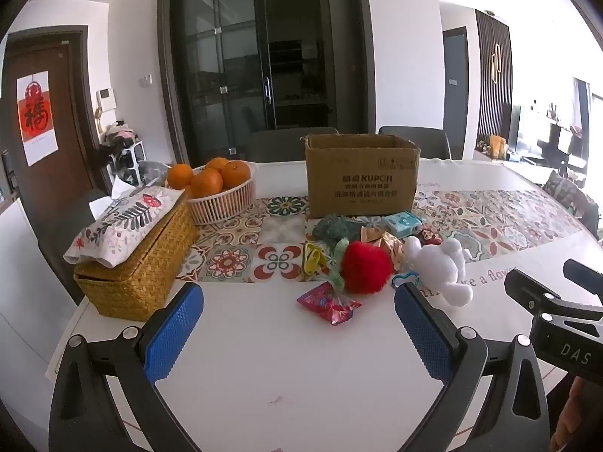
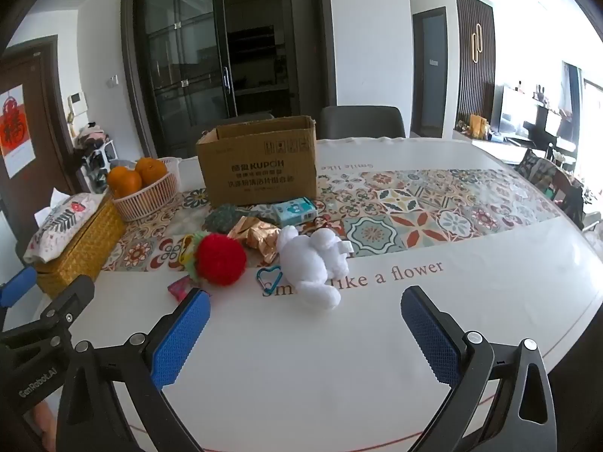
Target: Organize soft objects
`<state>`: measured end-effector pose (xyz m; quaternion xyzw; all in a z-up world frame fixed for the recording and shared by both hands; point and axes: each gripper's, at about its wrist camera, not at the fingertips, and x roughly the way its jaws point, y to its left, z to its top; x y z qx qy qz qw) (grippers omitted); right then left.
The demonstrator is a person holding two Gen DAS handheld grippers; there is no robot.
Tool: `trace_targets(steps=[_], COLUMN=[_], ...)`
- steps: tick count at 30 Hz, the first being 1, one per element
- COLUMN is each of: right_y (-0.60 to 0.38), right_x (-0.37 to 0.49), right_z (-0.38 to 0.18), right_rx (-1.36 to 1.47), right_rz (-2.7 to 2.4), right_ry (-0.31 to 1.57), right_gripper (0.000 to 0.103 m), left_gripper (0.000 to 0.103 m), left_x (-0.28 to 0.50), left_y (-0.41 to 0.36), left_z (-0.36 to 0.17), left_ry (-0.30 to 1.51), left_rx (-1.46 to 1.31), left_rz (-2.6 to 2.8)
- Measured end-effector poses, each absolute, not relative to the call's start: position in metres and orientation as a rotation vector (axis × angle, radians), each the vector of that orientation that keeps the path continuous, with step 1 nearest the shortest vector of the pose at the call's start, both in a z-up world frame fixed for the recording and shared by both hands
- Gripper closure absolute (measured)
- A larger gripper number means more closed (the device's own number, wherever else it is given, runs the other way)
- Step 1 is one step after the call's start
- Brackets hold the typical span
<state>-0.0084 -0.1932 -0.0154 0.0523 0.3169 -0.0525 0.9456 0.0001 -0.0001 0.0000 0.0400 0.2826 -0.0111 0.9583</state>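
Fluffy white plush toy (image 2: 312, 263), lying flat

A home dining room: table (image 1: 264, 339) with orange basket (image 1: 222, 203), chairs (image 2: 361, 122), glass doors (image 1: 264, 56).

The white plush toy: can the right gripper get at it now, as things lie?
Probably yes. The white plush toy lies ahead of the right gripper, whose jaws stand open and empty, with only bare table between them. The blue heart clip lies close beside the toy and could be nudged.
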Motion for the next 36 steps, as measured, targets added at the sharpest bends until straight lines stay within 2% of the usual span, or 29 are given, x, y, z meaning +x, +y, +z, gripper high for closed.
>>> trace_targets(steps=[36], right_y=[-0.192], right_x=[-0.009], right_z=[-0.013], right_rx=[0.106], right_rz=[-0.105], right_ry=[0.637], right_gripper=[0.0], left_gripper=[0.0], left_x=[-0.002], left_y=[-0.002], left_z=[0.006], left_ry=[0.538], left_rx=[0.066], left_rz=[-0.044])
